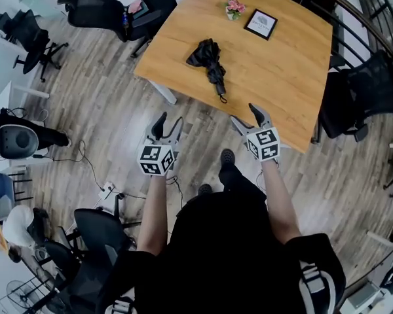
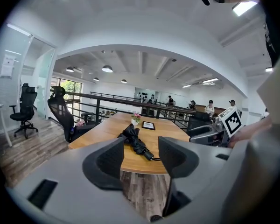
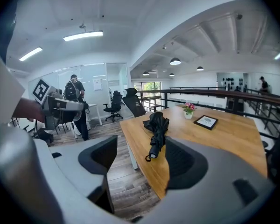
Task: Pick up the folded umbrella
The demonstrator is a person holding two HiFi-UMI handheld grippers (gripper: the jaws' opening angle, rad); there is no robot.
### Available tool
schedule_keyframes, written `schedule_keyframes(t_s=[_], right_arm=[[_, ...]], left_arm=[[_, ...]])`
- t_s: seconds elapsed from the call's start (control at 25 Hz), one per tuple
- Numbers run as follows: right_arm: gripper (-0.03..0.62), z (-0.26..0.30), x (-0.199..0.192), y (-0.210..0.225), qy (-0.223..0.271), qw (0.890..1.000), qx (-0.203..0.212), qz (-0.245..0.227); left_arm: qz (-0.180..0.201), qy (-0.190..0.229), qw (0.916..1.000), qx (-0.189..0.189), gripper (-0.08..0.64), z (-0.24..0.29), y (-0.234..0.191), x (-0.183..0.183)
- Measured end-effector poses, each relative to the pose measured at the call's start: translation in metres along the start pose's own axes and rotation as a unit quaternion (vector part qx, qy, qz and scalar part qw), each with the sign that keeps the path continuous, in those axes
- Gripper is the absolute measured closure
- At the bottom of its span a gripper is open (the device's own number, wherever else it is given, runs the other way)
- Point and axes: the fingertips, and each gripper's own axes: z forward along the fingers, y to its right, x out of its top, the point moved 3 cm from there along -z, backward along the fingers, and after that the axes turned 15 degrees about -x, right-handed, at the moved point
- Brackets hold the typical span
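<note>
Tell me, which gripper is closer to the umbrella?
Right. The right gripper is at the table edge, just short of the umbrella's handle end; the left gripper is farther off, over the floor.

A grey-brown wood-plank floor fills most of the head view. A light wooden rectangular table sits at upper centre, with one black mesh office chair at the upper left and another at the right edge. In the left gripper view, a black metal railing runs behind the table under a white ceiling with round lamps. A glass partition stands at the left.
</note>
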Motion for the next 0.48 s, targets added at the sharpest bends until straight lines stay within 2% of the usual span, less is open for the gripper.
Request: schedule_keyframes(t_s=[0.48], right_arm=[[0.262,0.051,0.011,0.028,-0.001,0.999,0.046,-0.004]], left_arm=[[-0.011,0.000,0.9993,0.037,0.316,0.042,-0.011,0.008]])
